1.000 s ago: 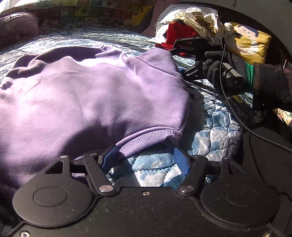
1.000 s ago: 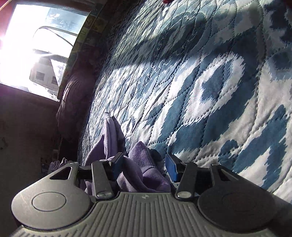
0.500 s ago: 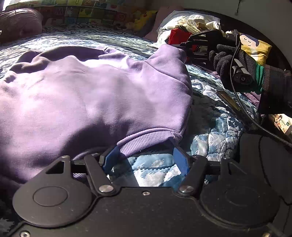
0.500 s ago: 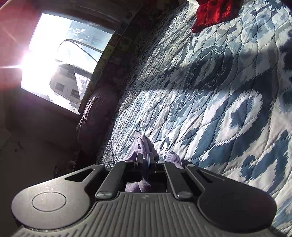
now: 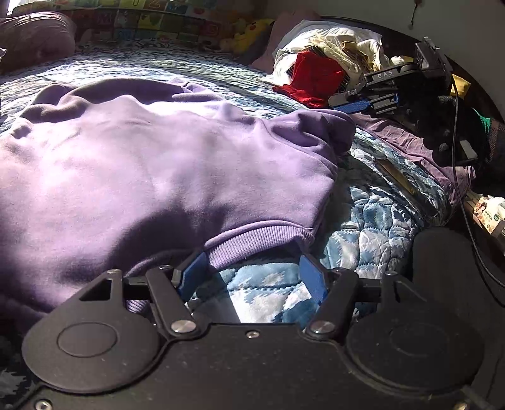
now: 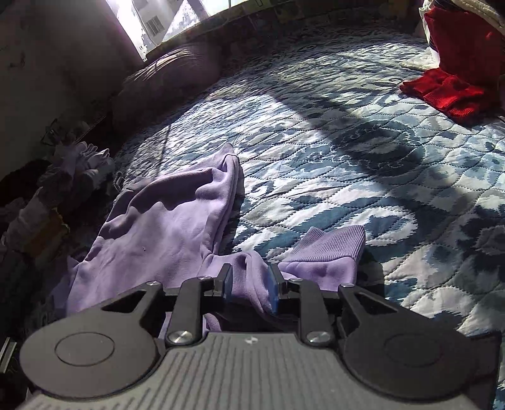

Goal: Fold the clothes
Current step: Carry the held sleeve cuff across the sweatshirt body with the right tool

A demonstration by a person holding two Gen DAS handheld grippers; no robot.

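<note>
Sunlight falls across a purple sweatshirt point(image 5: 164, 157) spread on a bed under a blue-and-white quilt point(image 6: 363, 164). The left tool point(image 5: 252, 274) sits low at the garment's ribbed hem point(image 5: 252, 243), its blue fingers point(image 5: 311, 277) spread wide apart; the left one touches the hem's underside, the right one stands over bare quilt, and nothing is gripped between them.

The right tool point(image 6: 251, 284) is clenched on a bunched fold of the sweatshirt's sleeve, the purple cloth squeezed between its two pads. Just right of that grip the sleeve's ribbed cuff point(image 6: 331, 246) lies flat on the quilt. From the left wrist view the right tool appears at the far right edge of the bed, held in a dark-gloved hand point(image 5: 442, 126), beside the raised shoulder of the sweatshirt.

A red garment point(image 6: 451, 91) lies near the far corner of the bed, touching a heap of pale clothes point(image 5: 334, 41). A dark purple pillow point(image 6: 164, 88) rests below the bright window point(image 6: 176, 19)
</note>
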